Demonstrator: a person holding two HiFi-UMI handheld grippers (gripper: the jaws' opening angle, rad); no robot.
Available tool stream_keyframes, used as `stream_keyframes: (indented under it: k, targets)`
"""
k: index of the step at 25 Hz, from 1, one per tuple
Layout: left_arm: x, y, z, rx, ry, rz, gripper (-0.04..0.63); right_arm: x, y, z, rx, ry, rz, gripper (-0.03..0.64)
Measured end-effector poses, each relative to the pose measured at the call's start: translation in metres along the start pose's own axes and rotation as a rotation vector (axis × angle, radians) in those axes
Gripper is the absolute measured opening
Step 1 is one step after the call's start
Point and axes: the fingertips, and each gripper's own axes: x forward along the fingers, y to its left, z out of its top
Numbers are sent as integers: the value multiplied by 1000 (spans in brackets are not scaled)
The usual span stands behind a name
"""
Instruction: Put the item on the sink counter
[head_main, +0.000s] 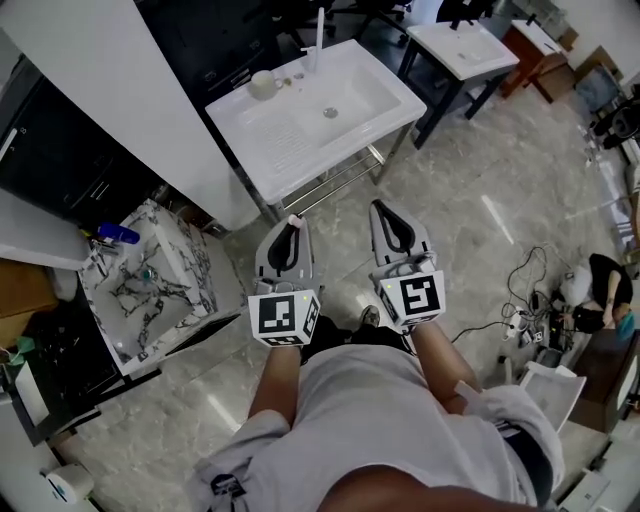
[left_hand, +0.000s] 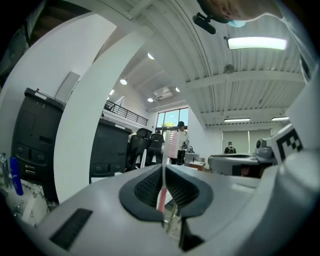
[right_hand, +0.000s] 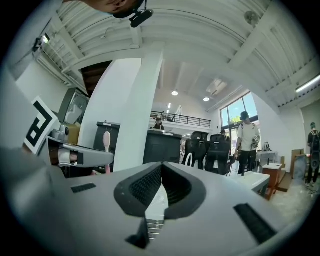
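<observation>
A pink toothbrush (left_hand: 161, 196) stands upright between the jaws of my left gripper (left_hand: 164, 169), which is shut on its handle. In the head view only the brush's tip (head_main: 293, 218) shows at the end of the left gripper (head_main: 290, 224). The right gripper view shows the same brush (right_hand: 106, 142) sticking up from the left gripper. My right gripper (head_main: 381, 208) is shut with nothing in it (right_hand: 161, 165). Both are held side by side over the floor, short of the white sink counter (head_main: 275, 140). A white cup (head_main: 264, 84) and a faucet (head_main: 319, 30) stand at its back edge.
A marble-patterned basin (head_main: 198, 262) with a blue bottle (head_main: 118, 234) stands at the left. A white pillar (head_main: 120, 90) rises beside the sink. A white table (head_main: 462, 48) is at the back right. Cables (head_main: 520, 322) and a seated person (head_main: 603, 290) are at the right.
</observation>
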Motion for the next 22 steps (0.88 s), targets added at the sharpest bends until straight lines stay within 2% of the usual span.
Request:
stream_keyframes:
  k: [10, 19, 22]
  targets:
    - [-12, 31, -5, -44, 1, -47, 28, 16, 40, -2, -26, 27, 8, 5]
    - [1, 28, -11, -34, 26, -71, 28, 26, 24, -13, -13, 27, -29, 5]
    - [12, 28, -9, -19, 33, -68, 28, 36, 19, -12, 7, 23, -14, 5]
